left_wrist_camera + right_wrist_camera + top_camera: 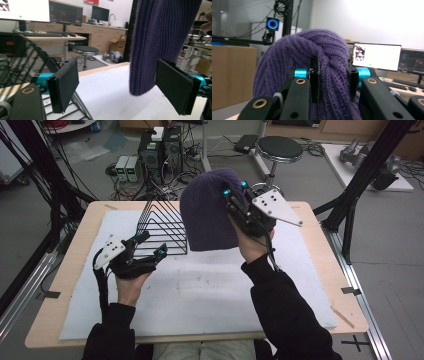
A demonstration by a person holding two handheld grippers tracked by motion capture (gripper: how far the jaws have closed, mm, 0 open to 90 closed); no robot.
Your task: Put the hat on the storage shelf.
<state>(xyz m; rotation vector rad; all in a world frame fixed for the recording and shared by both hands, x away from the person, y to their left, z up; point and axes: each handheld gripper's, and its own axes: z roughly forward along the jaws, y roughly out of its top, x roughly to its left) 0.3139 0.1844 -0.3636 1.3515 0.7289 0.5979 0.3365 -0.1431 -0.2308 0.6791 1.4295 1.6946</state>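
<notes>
One white foam mat (210, 290) covers the wooden table (70, 270); we list everything against it. Over its left part, our left gripper (152, 245) hangs with jaws spread, empty. Beside it, at the mat's far edge, stands a black wire rack (162, 227). Above the mat's centre, our right gripper (234, 189) pinches a purple knit beanie (207, 215) aloft. Beyond the mat: cabling, a round stool (279, 147), monitors (65, 12), grey floor.
</notes>
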